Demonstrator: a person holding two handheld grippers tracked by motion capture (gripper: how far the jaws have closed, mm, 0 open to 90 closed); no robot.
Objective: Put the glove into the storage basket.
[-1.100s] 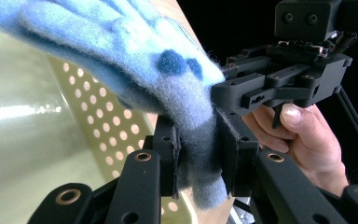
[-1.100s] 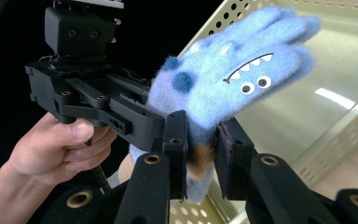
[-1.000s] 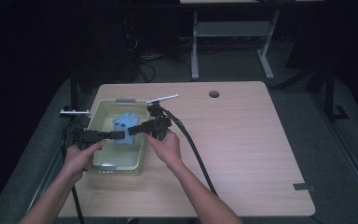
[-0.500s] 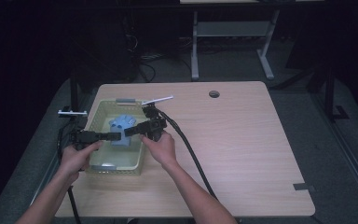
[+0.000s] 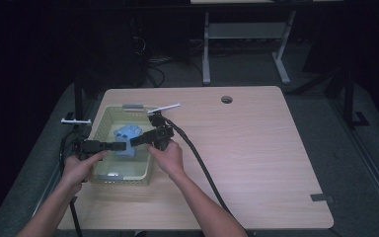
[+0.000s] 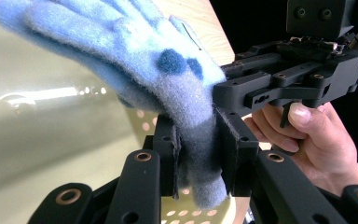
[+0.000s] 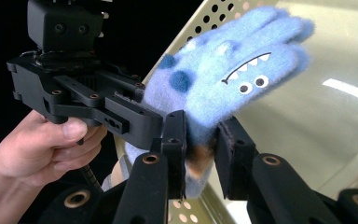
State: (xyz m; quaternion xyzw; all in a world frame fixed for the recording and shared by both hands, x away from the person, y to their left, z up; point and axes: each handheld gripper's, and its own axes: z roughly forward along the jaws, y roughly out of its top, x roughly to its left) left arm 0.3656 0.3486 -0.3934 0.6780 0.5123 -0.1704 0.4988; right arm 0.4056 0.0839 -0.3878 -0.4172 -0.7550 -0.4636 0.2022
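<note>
The glove (image 7: 223, 88) is fuzzy pale blue with darker blue round spots, two small black-and-white eyes and a white zigzag toothy mouth outlined in black. Around it, the perforated basket (image 5: 103, 123) is pale yellow-green. Both grippers, left (image 5: 121, 146) and right (image 5: 134, 141), are matt black with brass-coloured pivot rings. Under the basket, the worktop (image 5: 256, 148) is light wood-grain.

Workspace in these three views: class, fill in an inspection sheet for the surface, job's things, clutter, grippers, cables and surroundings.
Surface: light wooden table with a round hole.
Job's things: fuzzy blue glove with a monster face, held over the pale yellow basket.
Clutter: nothing seen.
Grippers: left hand-held gripper and right hand-held gripper both clamp the glove.
Cables: black cable trails across the table.
Surroundings: dark room, grey desk frame behind.
</note>
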